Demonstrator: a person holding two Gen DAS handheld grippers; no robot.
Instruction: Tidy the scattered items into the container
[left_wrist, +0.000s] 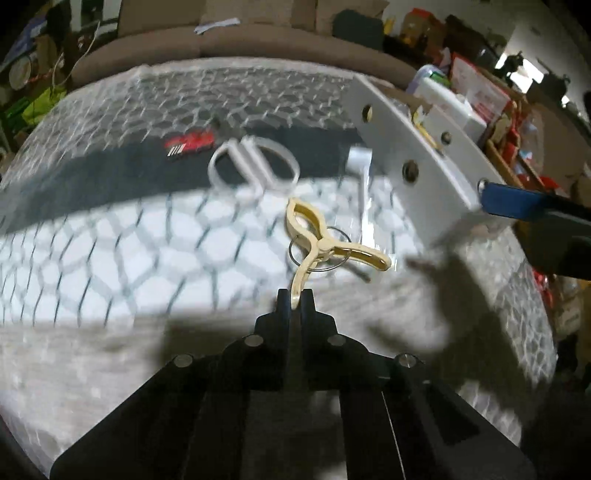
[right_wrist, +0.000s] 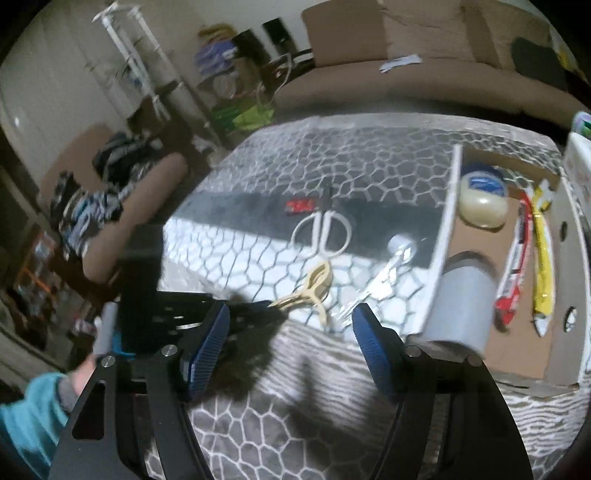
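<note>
A cream plastic clothes peg (left_wrist: 317, 240) with a metal ring lies on the patterned cloth. My left gripper (left_wrist: 295, 295) is shut on one of its handles. In the right wrist view the same peg (right_wrist: 314, 288) sits just ahead of my right gripper (right_wrist: 291, 325), whose blue-padded jaws stand open with nothing between them. White-handled scissors (left_wrist: 253, 166) and a clear-wrapped item with a white cap (left_wrist: 360, 158) lie beyond the peg. The cardboard box (right_wrist: 443, 240) stands at the right, and in the left wrist view its white wall (left_wrist: 406, 147) is close by.
Inside the box are a blue-lidded jar (right_wrist: 482, 199), a grey roll (right_wrist: 461, 306), a red-and-white packet (right_wrist: 515, 266) and a yellow packet (right_wrist: 543, 258). A teal sleeve (right_wrist: 33, 413) shows at lower left. A brown sofa (right_wrist: 406, 85) and clutter ring the table.
</note>
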